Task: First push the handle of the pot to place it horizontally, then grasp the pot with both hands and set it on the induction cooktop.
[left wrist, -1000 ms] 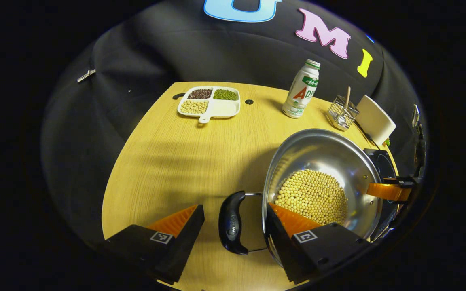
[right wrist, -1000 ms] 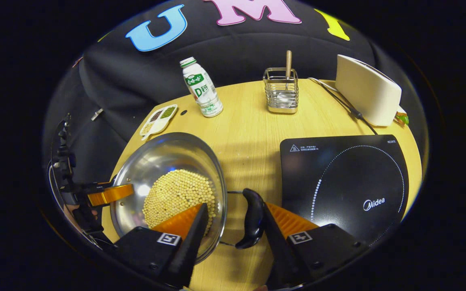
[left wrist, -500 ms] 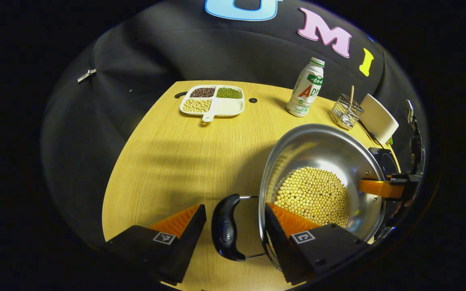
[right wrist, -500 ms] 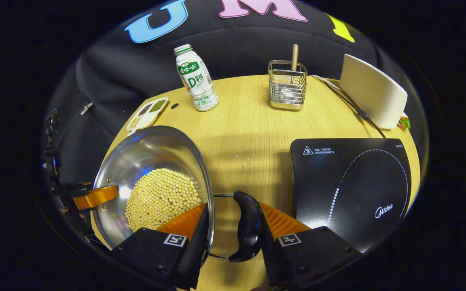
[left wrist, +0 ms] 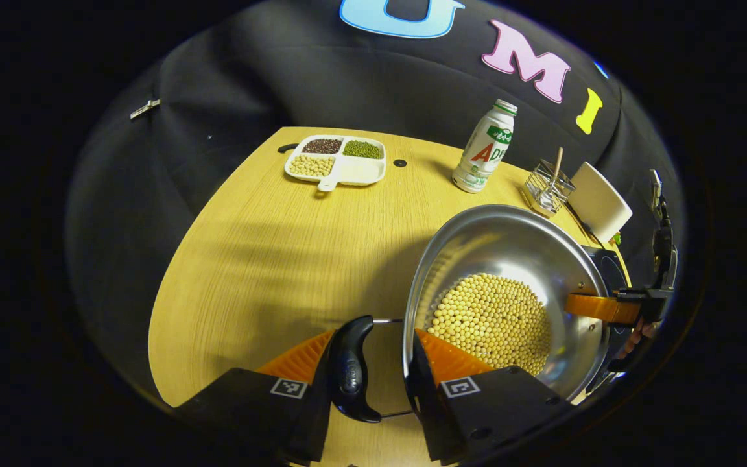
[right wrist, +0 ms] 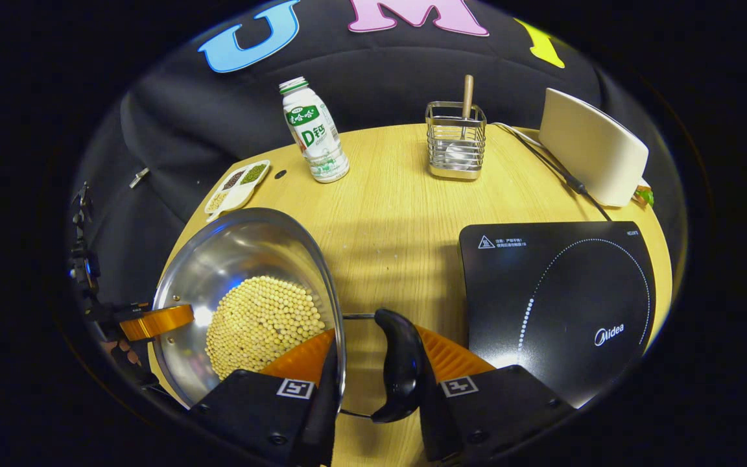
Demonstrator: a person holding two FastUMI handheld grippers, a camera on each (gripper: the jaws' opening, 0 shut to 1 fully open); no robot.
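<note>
A steel pot (left wrist: 509, 246) holding soybeans (left wrist: 490, 321) sits on the wooden table (left wrist: 270, 259), left of the black induction cooktop (right wrist: 561, 305). Its two black side handles lie level. My left gripper (left wrist: 373, 337) is shut on the near handle (left wrist: 349, 379), with one finger outside it and the other inside the pot's rim. My right gripper (right wrist: 377, 334) is shut the same way on the opposite handle (right wrist: 399, 370) and the rim of the pot (right wrist: 244, 253). Each view shows the other gripper across the pot: the right gripper (left wrist: 607, 308) and the left gripper (right wrist: 153, 321). I cannot tell whether the pot is off the table.
At the back stand a white drink bottle (right wrist: 314, 139), a wire holder with a wooden-handled utensil (right wrist: 456, 146) and a white box with a cable (right wrist: 591, 155). A white divided tray of beans (left wrist: 338, 162) lies at the far left. The table's edge is close under the grippers.
My left gripper's fingers have closed from a wide gap onto the near handle and rim. The right gripper's fingers have drawn slightly tighter on its handle. The pot has barely shifted.
</note>
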